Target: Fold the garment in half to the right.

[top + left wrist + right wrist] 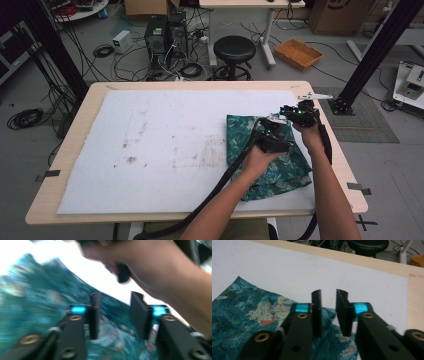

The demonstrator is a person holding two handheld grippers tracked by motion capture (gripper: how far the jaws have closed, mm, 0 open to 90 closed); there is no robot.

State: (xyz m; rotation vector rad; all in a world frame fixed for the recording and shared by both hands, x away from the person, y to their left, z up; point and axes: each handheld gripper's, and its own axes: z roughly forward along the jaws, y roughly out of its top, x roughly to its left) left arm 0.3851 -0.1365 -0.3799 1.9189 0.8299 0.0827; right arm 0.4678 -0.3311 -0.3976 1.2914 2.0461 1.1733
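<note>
Grey floor (75, 75), tangled cables (125, 60), black stool (234, 49), wicker basket (298, 53)

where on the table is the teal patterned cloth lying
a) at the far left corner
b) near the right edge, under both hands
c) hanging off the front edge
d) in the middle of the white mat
b: in the high view the teal patterned cloth lies on the right part of the white mat, with the left tool and the right tool over it.

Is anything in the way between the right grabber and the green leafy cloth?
Nothing visible is. The right gripper hangs just over the cloth near its corner, jaws apart with only air between them. The left gripper sits beside it over the same cloth, not between them.
</note>
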